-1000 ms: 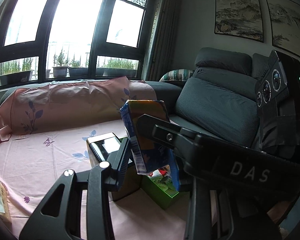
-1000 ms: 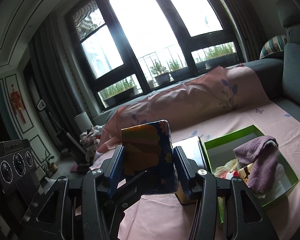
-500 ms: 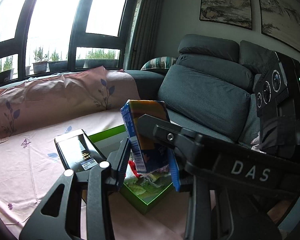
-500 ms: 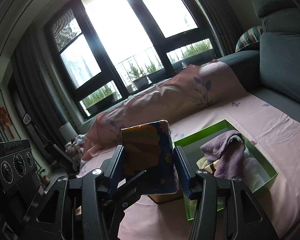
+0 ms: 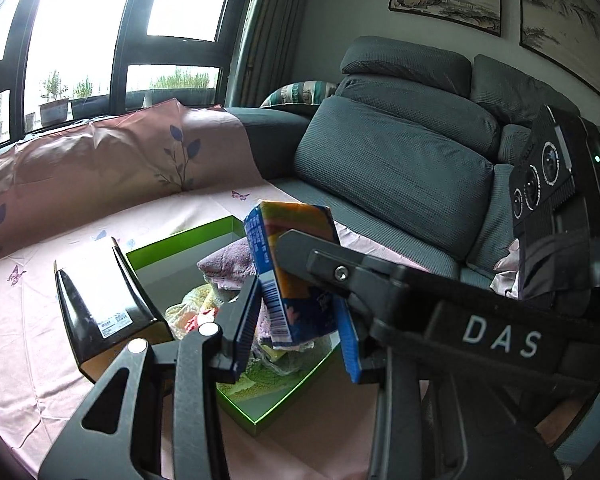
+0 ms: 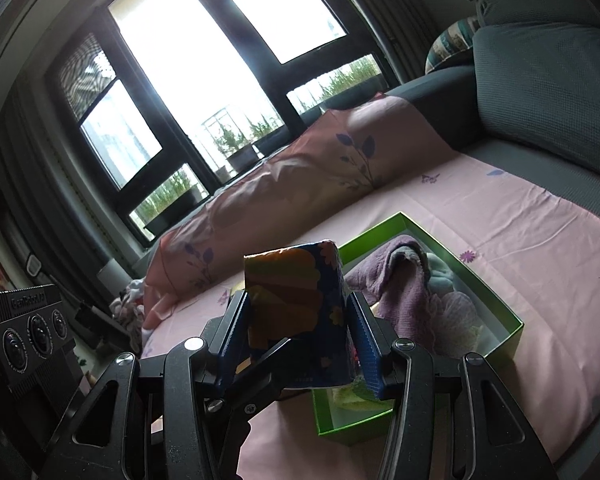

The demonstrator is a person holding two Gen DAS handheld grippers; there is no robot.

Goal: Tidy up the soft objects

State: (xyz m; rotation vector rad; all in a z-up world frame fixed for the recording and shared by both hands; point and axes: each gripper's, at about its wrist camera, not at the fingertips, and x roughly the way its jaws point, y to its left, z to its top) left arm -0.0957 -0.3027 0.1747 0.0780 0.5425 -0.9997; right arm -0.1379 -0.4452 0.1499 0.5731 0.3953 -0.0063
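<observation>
left claw (image 5: 296, 320) + right claw (image 6: 300, 340): both clamped on tissue pack (image 6: 296, 312) | pack hides part of green box (image 6: 504, 312)

The tissue pack (image 6: 300, 312) hides part of the green box (image 6: 496, 300); its label print (image 5: 266, 258) is unreadable.

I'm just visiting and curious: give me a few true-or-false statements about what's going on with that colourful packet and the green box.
1. Both grippers, left and right, grip the colourful tissue pack at once. True.
2. The green box is empty. False: it holds a purple towel and other soft cloths.
3. The green box sits on a pink floral sheet. True.
4. The black box lies inside the green box. False: it stands beside it on the sheet.
</observation>
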